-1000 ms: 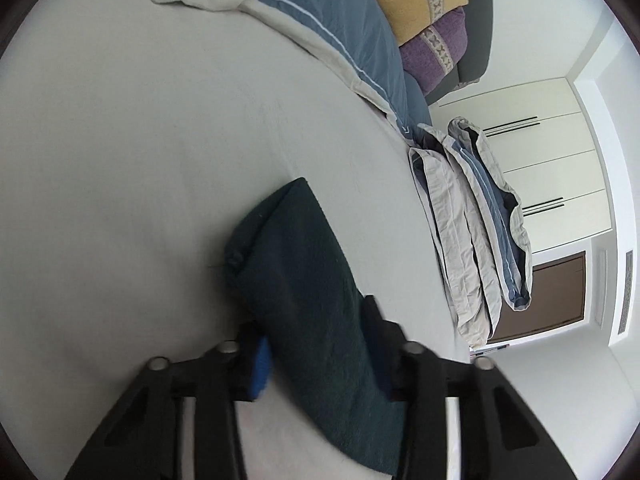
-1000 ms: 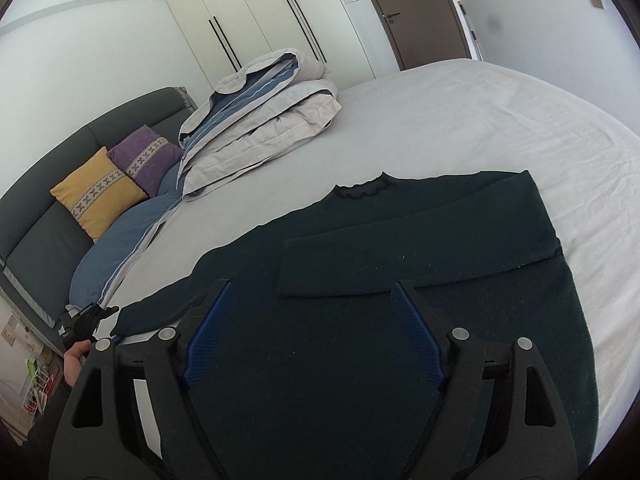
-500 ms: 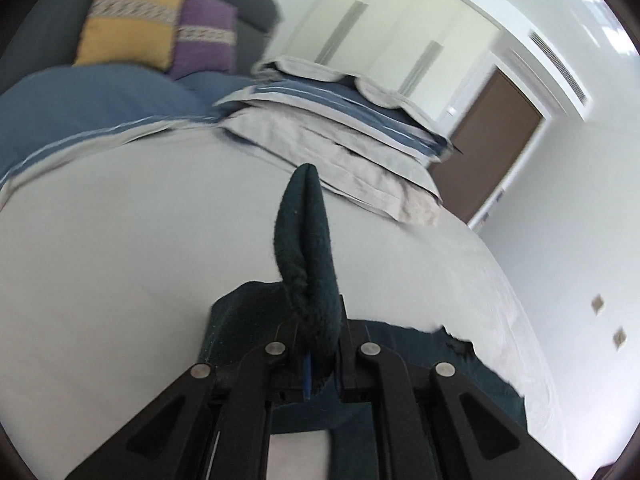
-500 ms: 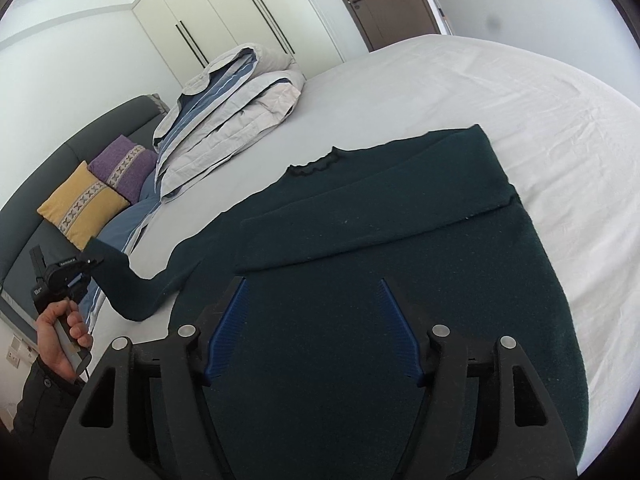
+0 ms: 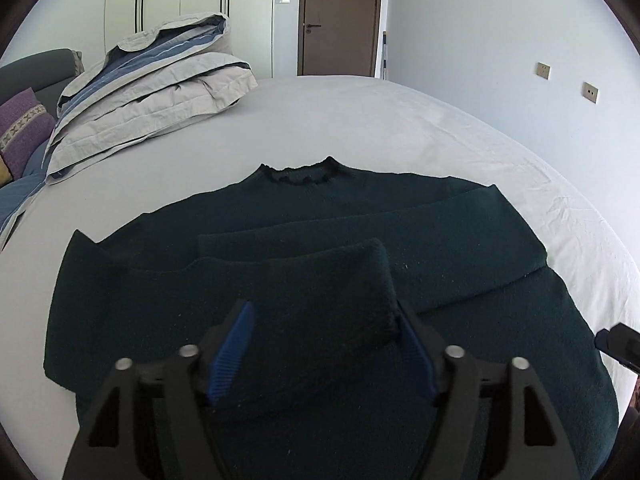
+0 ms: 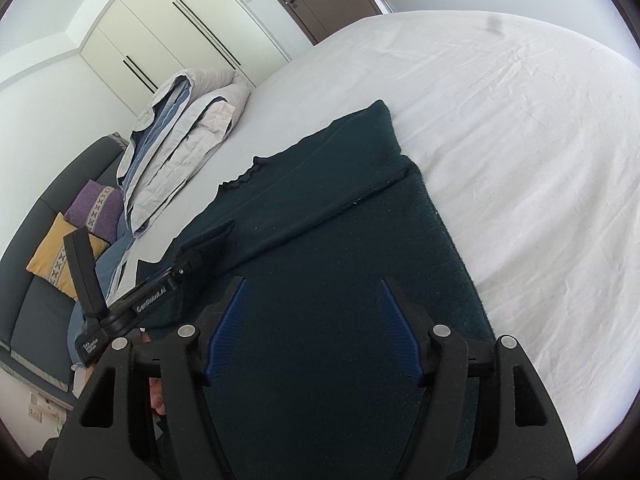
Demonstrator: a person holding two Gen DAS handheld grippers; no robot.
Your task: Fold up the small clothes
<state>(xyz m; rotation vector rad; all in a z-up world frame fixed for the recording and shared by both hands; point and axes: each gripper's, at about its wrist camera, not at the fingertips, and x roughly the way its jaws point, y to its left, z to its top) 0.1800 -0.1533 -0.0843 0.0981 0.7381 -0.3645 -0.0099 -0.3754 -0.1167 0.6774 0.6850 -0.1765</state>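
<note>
Left gripper [image 5: 324, 344] jaws have just opened, laying the left sleeve [image 5: 320, 280] across the sweater [image 5: 500, 340]; right gripper [image 6: 312, 328] hovers apart. Body fold remains.

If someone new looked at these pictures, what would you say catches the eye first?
The dark green sweater spread flat on the white bed, both sleeves folded across its chest. The left gripper hangs right over the nearer sleeve cuff, its blue-padded jaws just opened, the cuff lying loose between them. Behind, a folded grey and blue duvet is piled at the bed's far left.
</note>
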